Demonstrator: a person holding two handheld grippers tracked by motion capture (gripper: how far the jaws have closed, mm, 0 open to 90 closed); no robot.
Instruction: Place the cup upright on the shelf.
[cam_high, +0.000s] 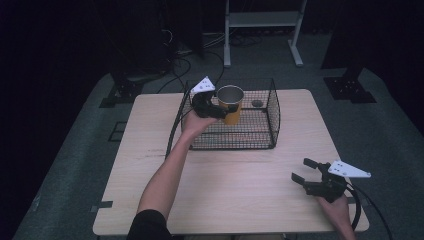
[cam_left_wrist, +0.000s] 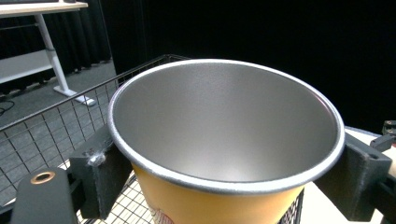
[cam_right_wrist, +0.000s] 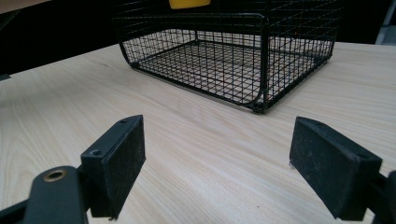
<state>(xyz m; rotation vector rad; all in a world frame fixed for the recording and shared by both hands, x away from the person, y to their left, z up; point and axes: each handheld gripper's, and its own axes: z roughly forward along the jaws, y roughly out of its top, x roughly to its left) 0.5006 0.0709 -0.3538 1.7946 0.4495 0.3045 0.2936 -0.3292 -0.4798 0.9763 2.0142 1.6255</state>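
Note:
A yellow cup (cam_high: 231, 106) with a silvery inside hangs upright over the left part of a black wire basket (cam_high: 273, 116). My left gripper (cam_high: 216, 109) is shut on the cup from its left side. In the left gripper view the cup (cam_left_wrist: 224, 140) sits clamped between the two black pads (cam_left_wrist: 100, 173), above the basket's wire wall (cam_left_wrist: 56, 121). My right gripper (cam_high: 303, 170) rests low over the table's front right corner, open and holding nothing. Its view shows the gripper (cam_right_wrist: 224, 163) aimed at the basket (cam_right_wrist: 264, 60), with the cup's yellow bottom (cam_right_wrist: 189, 3) at the top edge.
The basket stands at the back middle of a light wooden table (cam_high: 225, 190). A small dark round thing (cam_high: 257, 103) lies on the basket floor at the back right. Behind the table are a white metal frame (cam_high: 262, 22) and cables (cam_high: 180, 65) on the floor.

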